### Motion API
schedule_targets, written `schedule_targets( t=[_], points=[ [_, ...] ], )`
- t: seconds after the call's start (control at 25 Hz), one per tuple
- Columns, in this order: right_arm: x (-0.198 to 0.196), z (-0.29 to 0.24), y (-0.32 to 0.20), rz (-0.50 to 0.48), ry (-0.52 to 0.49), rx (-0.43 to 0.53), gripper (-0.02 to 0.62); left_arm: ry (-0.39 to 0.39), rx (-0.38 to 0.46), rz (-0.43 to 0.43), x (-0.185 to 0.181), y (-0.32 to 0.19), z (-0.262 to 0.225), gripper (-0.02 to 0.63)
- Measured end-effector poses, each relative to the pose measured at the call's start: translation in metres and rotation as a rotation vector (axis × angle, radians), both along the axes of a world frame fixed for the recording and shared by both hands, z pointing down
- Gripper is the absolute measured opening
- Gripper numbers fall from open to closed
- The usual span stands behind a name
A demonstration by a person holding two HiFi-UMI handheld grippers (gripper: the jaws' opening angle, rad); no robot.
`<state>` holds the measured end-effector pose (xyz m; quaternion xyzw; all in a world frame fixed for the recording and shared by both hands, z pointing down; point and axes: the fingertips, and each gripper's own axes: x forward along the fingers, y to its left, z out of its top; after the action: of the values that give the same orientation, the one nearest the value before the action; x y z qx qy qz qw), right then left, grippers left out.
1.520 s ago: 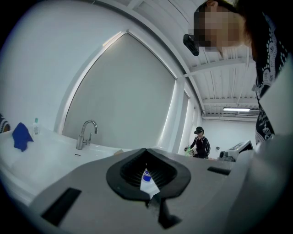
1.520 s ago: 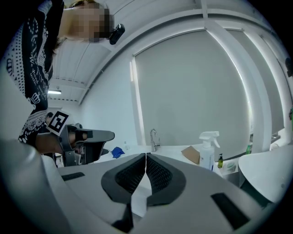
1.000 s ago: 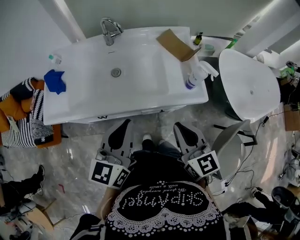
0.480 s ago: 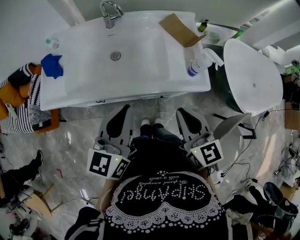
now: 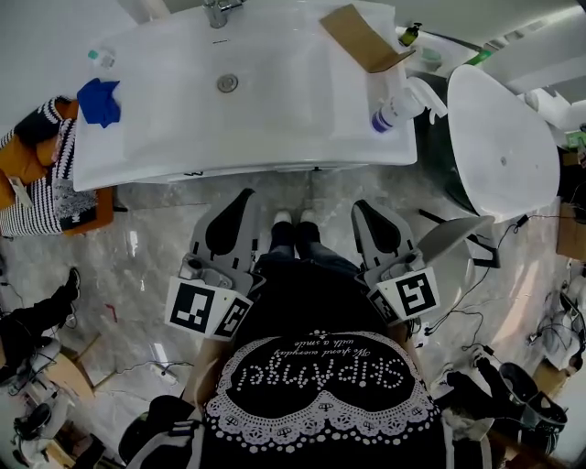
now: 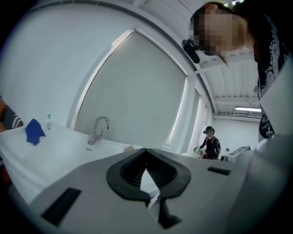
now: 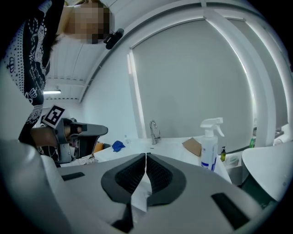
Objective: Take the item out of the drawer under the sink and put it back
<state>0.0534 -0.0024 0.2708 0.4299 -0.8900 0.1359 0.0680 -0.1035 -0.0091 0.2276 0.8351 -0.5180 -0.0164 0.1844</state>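
Observation:
The white sink (image 5: pixel 275 101) with its faucet (image 5: pixel 218 11) fills the top of the head view. The cabinet front below its rim (image 5: pixel 247 170) is almost hidden, and no drawer or item from it shows. My left gripper (image 5: pixel 245 194) and right gripper (image 5: pixel 364 206) are held side by side at waist height, pointing at the sink and short of its front edge. In the left gripper view the left gripper (image 6: pixel 146 151) is shut with nothing between its pads. The right gripper (image 7: pixel 145 155) is also shut and empty; its view shows the faucet (image 7: pixel 153 131).
On the sink top lie a blue cloth (image 5: pixel 99 101), a small bottle (image 5: pixel 103 57), a cardboard piece (image 5: pixel 362 37) and a spray bottle (image 5: pixel 394 108). A white basin-shaped unit (image 5: pixel 499 137) stands at the right. Striped fabric on an orange seat (image 5: pixel 37 211) is at the left. Cables (image 5: pixel 458 321) cross the marble floor.
In the head view the sink has slid toward the top edge, so less of the faucet shows. Both grippers stay shut and in about the same place before my body.

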Motion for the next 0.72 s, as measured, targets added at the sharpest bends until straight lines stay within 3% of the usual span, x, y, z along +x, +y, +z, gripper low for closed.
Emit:
schedule_targets(
  t=[0.28, 0.36, 0.72],
  points=[
    [0.008, 0.015, 0.005, 0.020, 0.047, -0.029, 0.024, 0.027, -0.027, 0.030, 0.015, 0.000, 0.007, 0.005],
    [0.011, 0.022, 0.004, 0.014, 0.053, -0.043, 0.083, 0.028, -0.028, 0.029, 0.018, 0.000, 0.008, 0.005],
    [0.012, 0.054, 0.005, -0.077, 0.099, -0.091, 0.097, 0.012, -0.023, 0.009, 0.015, 0.003, 0.006, 0.005]
  ],
)
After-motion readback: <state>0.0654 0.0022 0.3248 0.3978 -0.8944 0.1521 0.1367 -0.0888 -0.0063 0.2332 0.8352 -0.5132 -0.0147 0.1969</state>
